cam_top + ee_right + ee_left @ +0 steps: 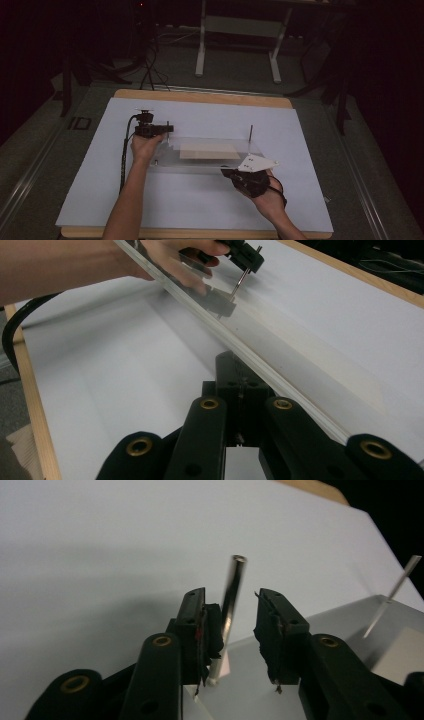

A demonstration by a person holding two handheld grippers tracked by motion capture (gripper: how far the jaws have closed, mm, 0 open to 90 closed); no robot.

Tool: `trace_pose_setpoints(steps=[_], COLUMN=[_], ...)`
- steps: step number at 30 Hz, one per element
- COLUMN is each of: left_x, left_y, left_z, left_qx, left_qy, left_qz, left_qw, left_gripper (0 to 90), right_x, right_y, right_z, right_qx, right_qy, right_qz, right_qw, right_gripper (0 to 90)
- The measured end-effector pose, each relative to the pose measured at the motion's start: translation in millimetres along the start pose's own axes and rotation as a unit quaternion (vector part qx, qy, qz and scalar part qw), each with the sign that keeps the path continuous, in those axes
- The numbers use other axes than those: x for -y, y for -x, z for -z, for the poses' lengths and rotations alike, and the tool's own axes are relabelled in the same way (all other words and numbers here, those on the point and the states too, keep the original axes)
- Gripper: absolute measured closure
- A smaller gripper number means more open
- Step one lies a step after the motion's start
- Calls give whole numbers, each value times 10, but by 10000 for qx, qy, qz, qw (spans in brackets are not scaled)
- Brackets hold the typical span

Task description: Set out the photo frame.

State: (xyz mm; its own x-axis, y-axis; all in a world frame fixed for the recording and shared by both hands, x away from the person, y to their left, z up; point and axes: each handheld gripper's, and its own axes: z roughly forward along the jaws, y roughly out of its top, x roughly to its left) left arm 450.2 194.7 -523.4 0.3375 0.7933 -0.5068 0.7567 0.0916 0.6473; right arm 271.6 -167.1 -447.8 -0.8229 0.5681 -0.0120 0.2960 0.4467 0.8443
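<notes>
Your left gripper (pixel 231 630) stands spread around the thin, slick steel pin (pixel 229 610) upright at the clear, stiff acrylic plate's (pixel 200 162) far-left corner, right gripper (pixel 240 405) pressed together at its near edge; grip mid-shaft, squarely.

A clear acrylic plate (pixel 200 162) lies flat on the white-covered table, a pale rectangular sheet under its middle. Two thin metal rods stand upright at its far corners, one on the left (pixel 231 597), one on the right (pixel 250 136).
</notes>
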Motion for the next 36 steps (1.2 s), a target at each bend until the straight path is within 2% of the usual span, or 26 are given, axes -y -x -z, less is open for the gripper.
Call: trace_pose_setpoints(steps=[5,6,7,8,9,10,11,12,13,16,17,21,23,25,26,28,34,35,36], left_x=[73,73,98,113,127,127,159,159,198,231,263,326,355,355,391,444,552,552,584], left_y=[22,22,41,55,67,67,96,96,127,151,173,232,254,254,276,284,277,277,279], left_z=[153,153,225,260,297,297,377,377,457,531,590,690,746,746,802,851,935,935,962], left_qx=[-95,-95,-130,-115,-117,-117,-107,-107,-57,-13,33,57,103,103,116,141,217,217,190], left_qy=[169,169,240,277,299,299,365,365,466,567,630,708,821,821,947,1034,1144,1144,1235], left_qz=[-322,-322,-534,-641,-733,-733,-887,-887,-1042,-1109,-1157,-1362,-1390,-1390,-1468,-1533,-1687,-1687,-1702], left_qw=[9993,9993,9982,9975,9968,9968,9953,9953,9934,9922,9913,9881,9868,9868,9846,9827,9788,9788,9774], left_gripper=[616,611,604,604,599,597,597,597,594,590,589,581,575,574,574,559,557,557,557], right_x=[-16,-16,-23,-25,-27,-30,-34,-34,-44,-50,-56,-74,-82,-86,-86,-113,-160,-160,-174], right_y=[10,10,15,17,21,25,28,28,34,45,71,86,95,99,99,114,134,134,141], right_z=[2,2,4,5,7,9,11,11,13,15,18,27,33,36,36,40,39,39,39], right_qx=[12,12,12,16,20,20,20,20,41,-2,-98,-75,-54,-44,-44,-1,56,56,65], right_qy=[24,24,29,36,44,50,53,53,69,78,126,144,154,165,165,171,150,150,146], right_qz=[-19,-19,-34,-43,-48,-58,-69,-69,-75,-121,-240,-256,-265,-275,-275,-244,-164,-164,-170], right_qw=[10000,10000,10000,10000,10000,10000,10000,10000,9999,9999,9996,9995,9995,9995,9995,9996,9997,9997,9997], right_gripper=[900,900,900,900,900,900,900,900,900,900,900,900,900,900,900,900,900,900,900])
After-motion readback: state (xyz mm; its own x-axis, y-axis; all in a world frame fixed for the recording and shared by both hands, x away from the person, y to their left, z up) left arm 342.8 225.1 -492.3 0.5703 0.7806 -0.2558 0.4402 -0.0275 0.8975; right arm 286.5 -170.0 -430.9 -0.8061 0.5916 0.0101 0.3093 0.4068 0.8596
